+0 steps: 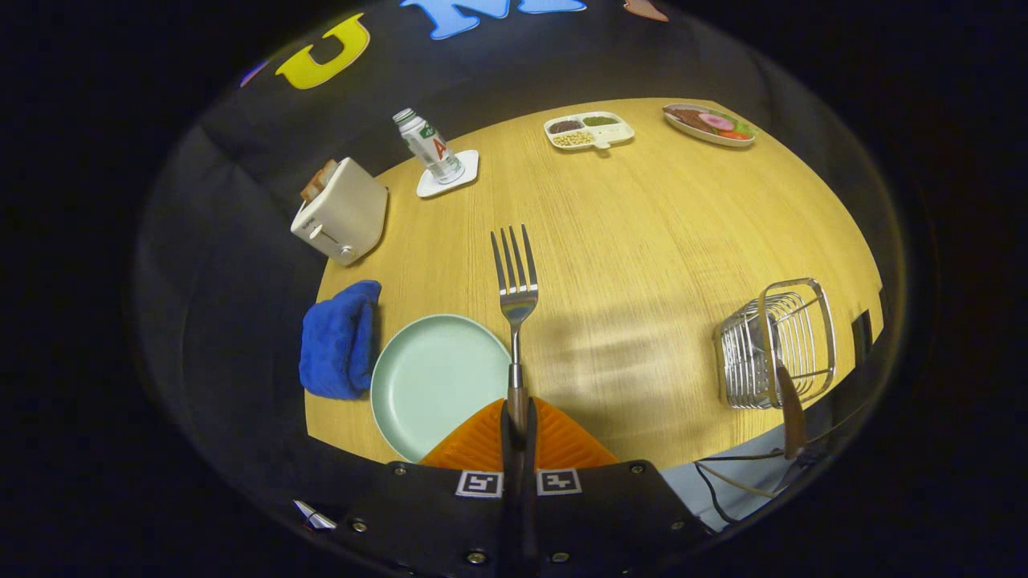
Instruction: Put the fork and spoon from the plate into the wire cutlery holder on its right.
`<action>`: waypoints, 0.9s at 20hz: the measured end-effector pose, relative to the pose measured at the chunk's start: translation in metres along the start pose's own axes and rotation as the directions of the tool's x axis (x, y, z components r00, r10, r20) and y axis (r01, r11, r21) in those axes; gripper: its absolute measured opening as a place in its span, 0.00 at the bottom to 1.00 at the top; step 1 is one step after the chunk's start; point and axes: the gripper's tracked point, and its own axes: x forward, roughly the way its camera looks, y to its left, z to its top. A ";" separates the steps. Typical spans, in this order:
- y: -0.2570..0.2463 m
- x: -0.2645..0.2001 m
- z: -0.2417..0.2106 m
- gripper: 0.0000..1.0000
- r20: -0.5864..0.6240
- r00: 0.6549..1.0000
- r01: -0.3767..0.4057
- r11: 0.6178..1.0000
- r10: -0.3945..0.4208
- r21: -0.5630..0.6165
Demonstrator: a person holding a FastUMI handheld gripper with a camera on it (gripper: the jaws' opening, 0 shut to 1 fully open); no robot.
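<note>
1. The plate (434,385), round, smooth and pale green, is bare, just left of the fingers; a fuzzy blue cloth (341,339) lies beside it.
2. The gripper (518,421) is closed on the handle of the metal fork (514,297), lifted, tines pointing ahead over the wooden surface (642,241).
3. The wire cutlery holder (775,345) stands well to the right; a brown handle, probably of the spoon, leans out of it. It seems only the fork is left.
</note>
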 end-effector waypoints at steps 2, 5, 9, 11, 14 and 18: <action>-0.011 -0.007 0.009 0.01 0.024 1.000 0.006 1.000 -0.006 0.018; -0.025 -0.021 0.013 0.01 0.058 0.998 0.017 0.999 -0.020 0.052; -0.046 -0.048 0.024 0.01 0.115 0.993 0.014 0.990 -0.030 0.141; -0.060 -0.063 0.027 0.01 0.151 0.987 0.029 0.983 -0.057 0.181; -0.083 -0.084 0.028 0.01 0.186 0.977 0.057 0.967 -0.105 0.248; -0.117 -0.107 0.025 0.01 0.217 0.961 0.088 0.936 -0.169 0.341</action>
